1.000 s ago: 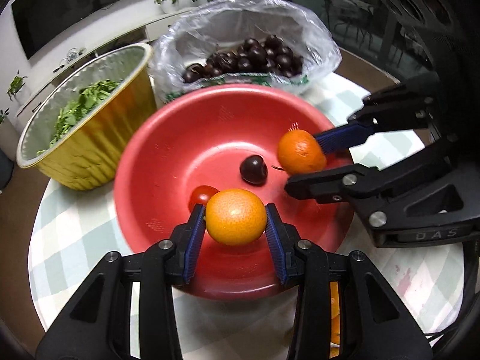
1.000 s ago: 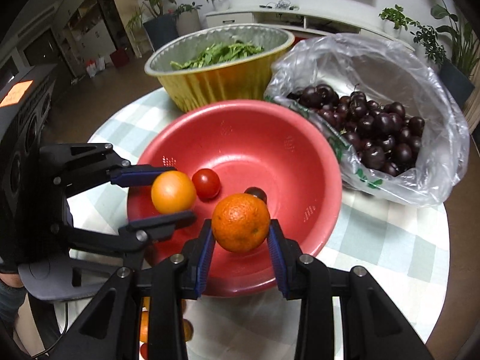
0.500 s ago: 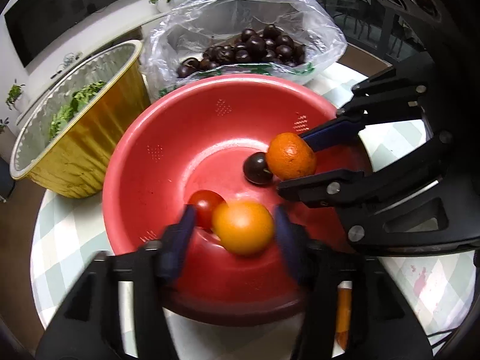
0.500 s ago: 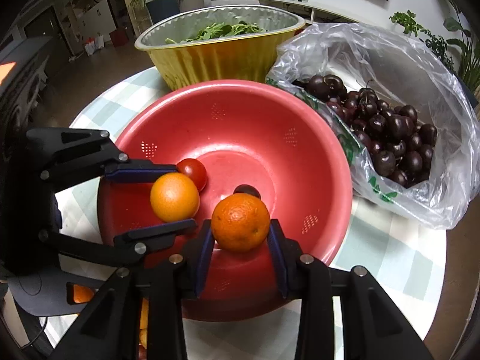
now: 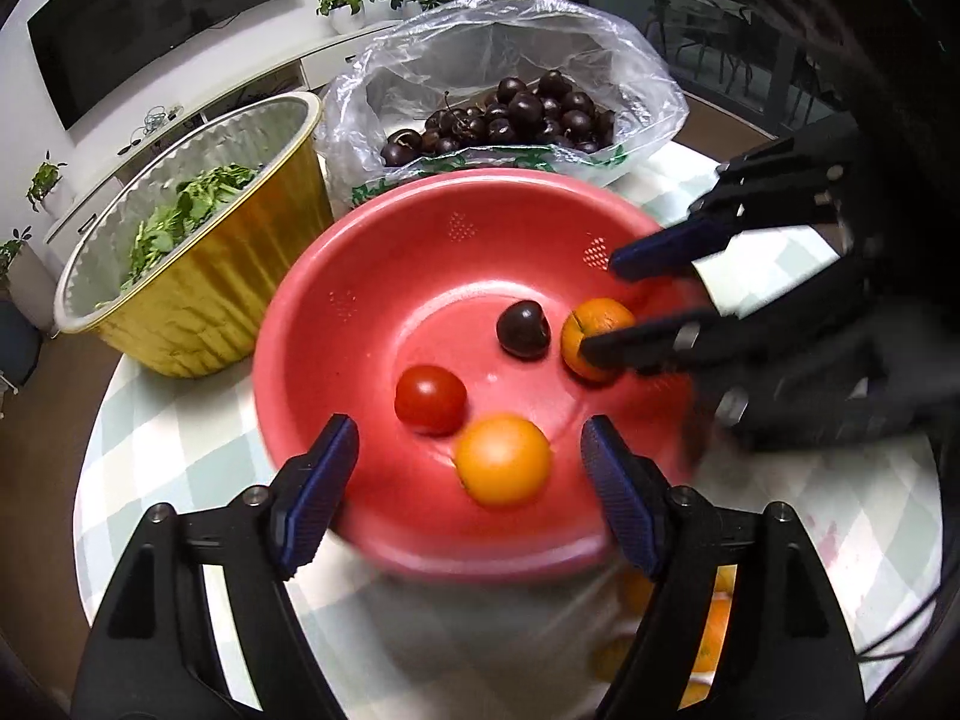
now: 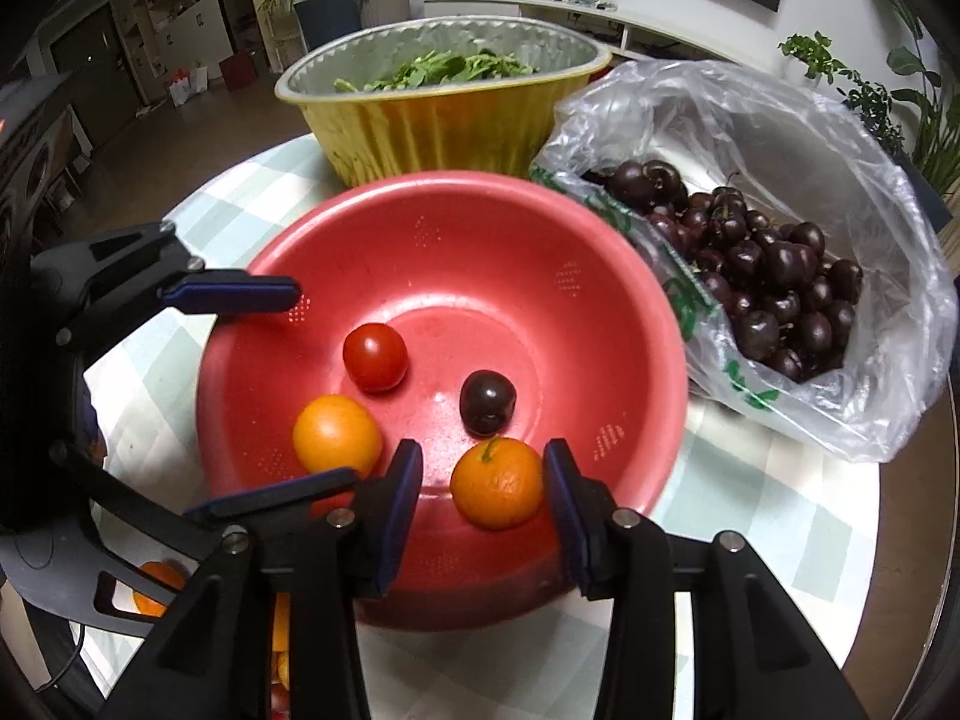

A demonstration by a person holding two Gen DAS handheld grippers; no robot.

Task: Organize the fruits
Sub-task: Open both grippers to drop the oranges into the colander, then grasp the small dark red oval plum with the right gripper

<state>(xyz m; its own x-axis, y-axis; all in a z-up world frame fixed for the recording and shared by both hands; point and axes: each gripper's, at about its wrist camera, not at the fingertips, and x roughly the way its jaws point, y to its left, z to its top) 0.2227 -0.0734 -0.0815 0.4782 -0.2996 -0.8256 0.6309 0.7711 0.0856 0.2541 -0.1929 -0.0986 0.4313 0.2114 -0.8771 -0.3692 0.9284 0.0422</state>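
A red colander bowl point(image 5: 420, 192) point(image 6: 456, 180) holds a tomato point(image 5: 430, 399) point(image 6: 375, 357), a dark cherry point(image 5: 523, 329) point(image 6: 487, 402) and two oranges. My left gripper point(image 5: 471, 489) point(image 6: 325, 384) is open and its jaws are still opening. The paler orange point(image 5: 503, 459) point(image 6: 336, 432) lies free on the bowl floor between its fingers. My right gripper point(image 6: 483, 501) point(image 5: 624, 306) is over the bowl's near wall, and its jaws are opening too. The darker orange point(image 6: 497, 483) point(image 5: 594, 339) sits between its pads, with a clear gap at the left pad.
A gold foil tub of greens point(image 5: 198, 276) point(image 6: 432, 126) stands behind the bowl. Beside it is a clear plastic bag of cherries point(image 5: 510, 114) point(image 6: 768, 276). More oranges point(image 5: 708, 618) point(image 6: 156, 582) lie on the checked tablecloth point(image 5: 180, 456) point(image 6: 780, 510) near me.
My left jaws spread wide and let their orange drop into the bowl beside the tomato. My right jaws have loosened around the other orange, which now sits lower in the bowl.
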